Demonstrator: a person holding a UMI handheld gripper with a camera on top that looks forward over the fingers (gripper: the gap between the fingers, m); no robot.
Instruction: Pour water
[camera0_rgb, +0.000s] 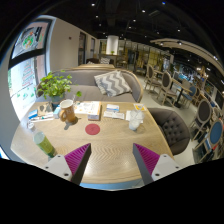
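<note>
- Gripper view: gripper held above the near edge of a light wooden desk, looking across it into a large open room.
- Fingers spread wide, nothing between them; magenta pads face inward over bare desktop.
- Green bottle lies tilted on the desk just ahead of the left finger, toward the left end of the desk.
- Red round coaster sits flat near the desk's middle, beyond the fingers.
- Brown jug-like vessel stands upright behind and left of the coaster; whether it holds water cannot be told.
- White cup stands right of centre, apart from the coaster.
- Books or papers lie along the far side of the desk.
- Potted plant at the far left end, by a window.
- Beyond the desk: grey sofa with a patterned cushion; a dark chair at the right end; more chairs farther back.
</note>
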